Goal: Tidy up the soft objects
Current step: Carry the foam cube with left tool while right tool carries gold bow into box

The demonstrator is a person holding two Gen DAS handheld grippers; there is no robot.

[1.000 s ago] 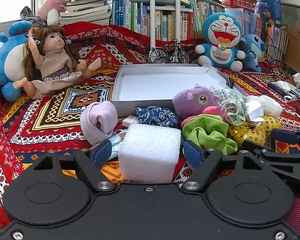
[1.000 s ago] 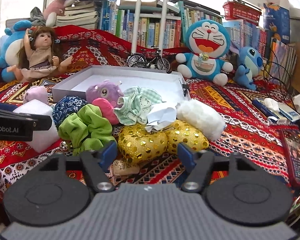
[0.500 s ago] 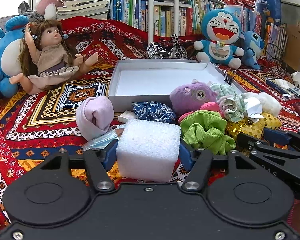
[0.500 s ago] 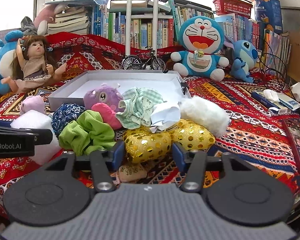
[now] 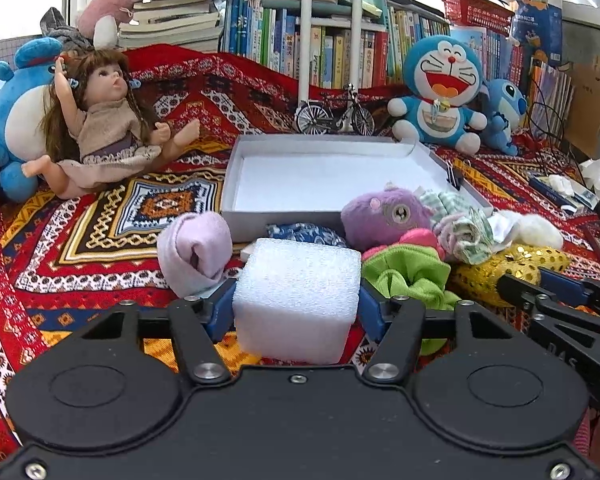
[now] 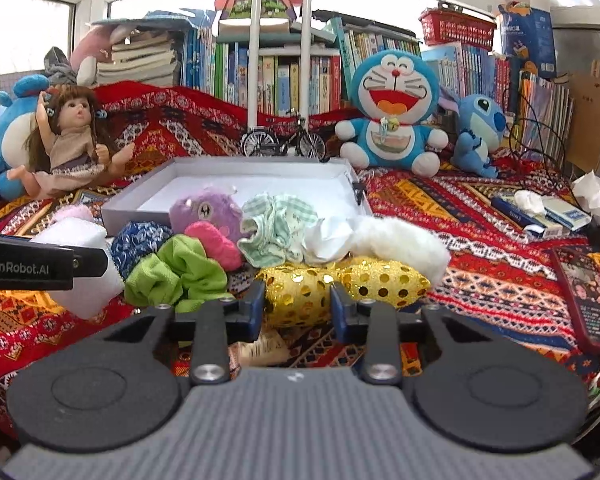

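white foam block (image 5: 296, 300) sits clamped between the pads of the left hand-held gripper (image 5: 296, 310), low over the red patterned cloth (image 5: 100, 264) in front of the white tray (image 5: 332, 176). the right hand-held gripper (image 6: 298, 304), its jaws just closing, pinches the gold sequin pillow (image 6: 340, 284) beside the green scrunchie (image 6: 180, 276).

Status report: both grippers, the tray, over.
Left gripper shut on foam block. Right gripper has just been closing, pads on gold pouch. Tray bare; soft pile along its near edge.
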